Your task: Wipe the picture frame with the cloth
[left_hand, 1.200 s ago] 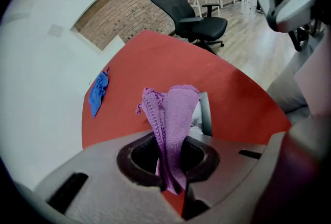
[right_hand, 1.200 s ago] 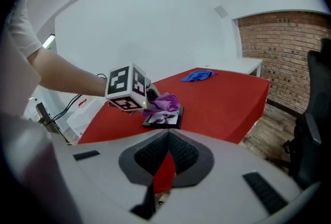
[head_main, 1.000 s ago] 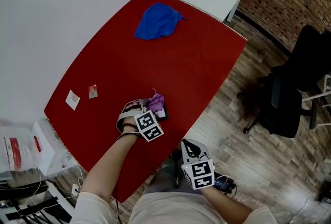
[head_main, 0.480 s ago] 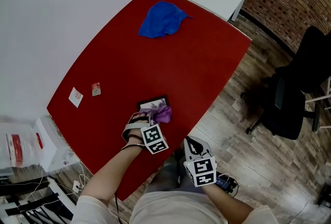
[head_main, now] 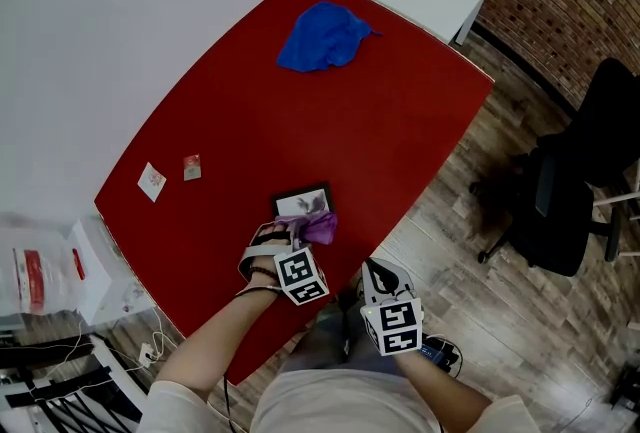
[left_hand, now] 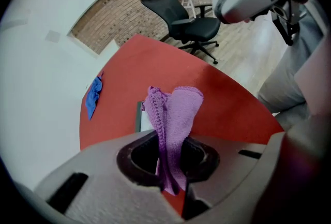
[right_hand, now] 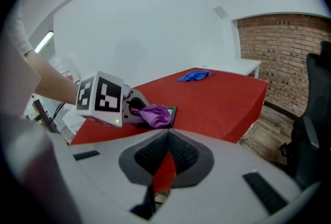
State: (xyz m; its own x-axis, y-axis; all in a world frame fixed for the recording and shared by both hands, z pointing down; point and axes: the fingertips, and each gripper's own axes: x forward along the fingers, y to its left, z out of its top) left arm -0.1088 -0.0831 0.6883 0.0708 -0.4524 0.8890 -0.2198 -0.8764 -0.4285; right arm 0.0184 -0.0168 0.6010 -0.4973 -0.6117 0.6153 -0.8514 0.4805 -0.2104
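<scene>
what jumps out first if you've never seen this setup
The big red table fills most of the head view. Near its front edge the left gripper has its fingers shut on a purple cloth, at the near edge of a small dark picture frame. A crumpled blue cloth lies alone at the table's far end.

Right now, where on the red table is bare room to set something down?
The middle of the red table, between the blue cloth and the picture frame, is bare. The near edge is crowded: the left tongs hold the purple cloth at the frame. Two small cards lie near the left edge.
</scene>
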